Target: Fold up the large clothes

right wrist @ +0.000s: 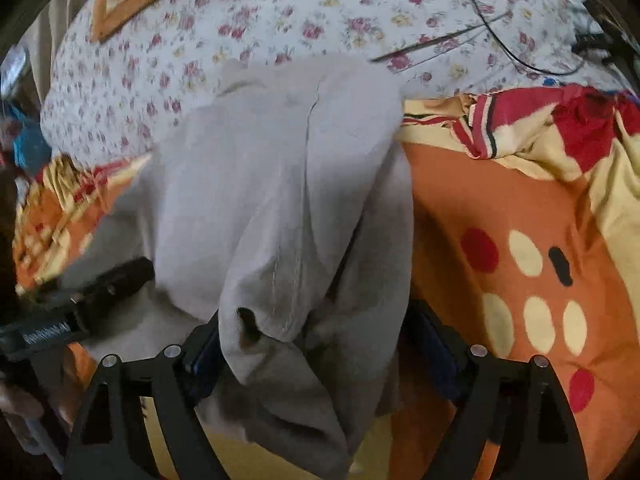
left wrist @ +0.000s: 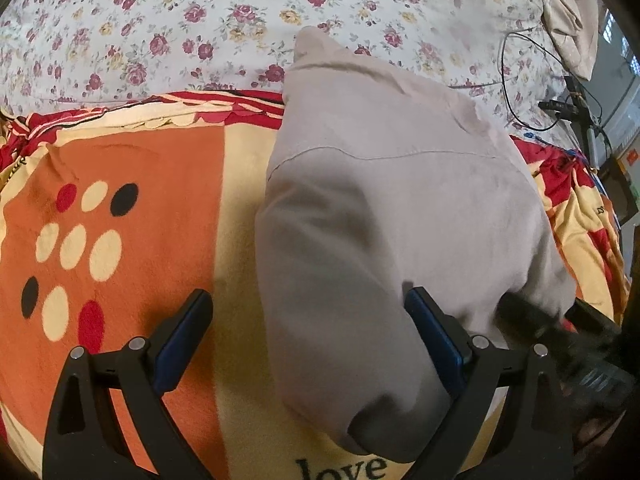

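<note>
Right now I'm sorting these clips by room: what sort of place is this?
Probably a bedroom: the grey garment lies on a bed, over a floral sheet and an orange dotted blanket, with charging cables alongside.

1. my left claw (left wrist: 310, 344) stands wide open; the grey garment (left wrist: 392, 216) bulges into the gap from 3 o'clock, leaving bare blanket (left wrist: 132, 240) between it and my 9 o'clock finger.
2. from 9 to 11 o'clock of the left view the orange blanket lies flat and free.
3. at 4 o'clock my other claw (left wrist: 560, 344) crowds the way.
4. at 2 o'clock black cables (left wrist: 516, 92) loop on the floral sheet (left wrist: 200, 20).
5. in the right view, grey folds fill the gap; open blanket runs from 1 to 4 o'clock.
</note>
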Tool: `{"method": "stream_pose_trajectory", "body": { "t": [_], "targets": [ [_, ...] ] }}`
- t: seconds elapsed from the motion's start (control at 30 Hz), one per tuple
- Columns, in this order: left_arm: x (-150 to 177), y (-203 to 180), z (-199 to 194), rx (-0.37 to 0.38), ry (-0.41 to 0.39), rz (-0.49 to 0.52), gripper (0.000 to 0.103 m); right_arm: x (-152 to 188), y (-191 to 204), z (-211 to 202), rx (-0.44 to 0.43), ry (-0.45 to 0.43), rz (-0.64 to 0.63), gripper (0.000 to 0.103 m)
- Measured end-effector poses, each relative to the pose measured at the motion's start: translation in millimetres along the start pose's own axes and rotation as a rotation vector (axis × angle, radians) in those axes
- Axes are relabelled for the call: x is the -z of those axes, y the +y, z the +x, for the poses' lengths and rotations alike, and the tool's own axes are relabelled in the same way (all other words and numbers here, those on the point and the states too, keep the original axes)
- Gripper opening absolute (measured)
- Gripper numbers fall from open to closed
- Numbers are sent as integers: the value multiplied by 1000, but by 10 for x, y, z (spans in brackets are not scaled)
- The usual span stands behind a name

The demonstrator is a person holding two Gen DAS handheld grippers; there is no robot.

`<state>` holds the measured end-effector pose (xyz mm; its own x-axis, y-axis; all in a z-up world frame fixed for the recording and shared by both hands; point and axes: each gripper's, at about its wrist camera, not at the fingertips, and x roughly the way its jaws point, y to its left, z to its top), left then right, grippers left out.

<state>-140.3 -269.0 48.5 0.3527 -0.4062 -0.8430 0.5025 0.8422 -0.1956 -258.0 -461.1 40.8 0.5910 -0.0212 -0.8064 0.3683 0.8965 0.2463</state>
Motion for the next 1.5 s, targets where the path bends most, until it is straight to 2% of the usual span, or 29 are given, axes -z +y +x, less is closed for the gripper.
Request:
{"method": "stream_pose_trajectory", "body": {
  "t": [0.13,0.27,0.37,0.43,0.5,0.57,0.73,0.9,0.97,1.13,1.33,1.4,1.43,1.47,1.5],
  "targets": [
    [-22,29,8,20,14,-11,99,-72,-150,-203,-56,-108,111,87],
    [-13,41,32,23,19,-29,101,-118,-217,-107,-54,-94,151,87],
    [-3,44,37,27,17,-36,102,-136,-150,-112,-34,-125,111,87],
    [-6,48,41,33,22,-40,102,-155,-42,-129,27,-162,30,87],
    [-25,64,35,44,37,-39,102,-138,9,-28,64,-128,-1,87],
    [-67,84,-1,57,42,-36,101,-135,-66,33,36,-93,40,87],
    [-246,163,-93,104,25,-52,101,-164,-186,-34,1,-108,94,88],
    [-425,258,29,215,69,-148,101,-366,-287,44,-70,-89,171,89],
    [-492,281,100,239,86,-183,101,-457,-383,134,-98,-66,198,93],
    [-634,301,281,309,132,-176,101,-637,-675,494,-264,42,296,96],
    [-719,274,537,335,199,-126,101,-704,-713,682,-389,60,294,100],
    [-704,234,611,363,211,-121,101,-704,-620,730,-460,83,263,96],
    [-698,204,618,365,211,-109,101,-697,-559,759,-483,101,246,87],
    [-695,167,603,361,205,-88,94,-688,-458,755,-460,94,207,79],
    [-684,133,564,368,195,-69,80,-690,-399,730,-432,77,176,75]
  ]
}}
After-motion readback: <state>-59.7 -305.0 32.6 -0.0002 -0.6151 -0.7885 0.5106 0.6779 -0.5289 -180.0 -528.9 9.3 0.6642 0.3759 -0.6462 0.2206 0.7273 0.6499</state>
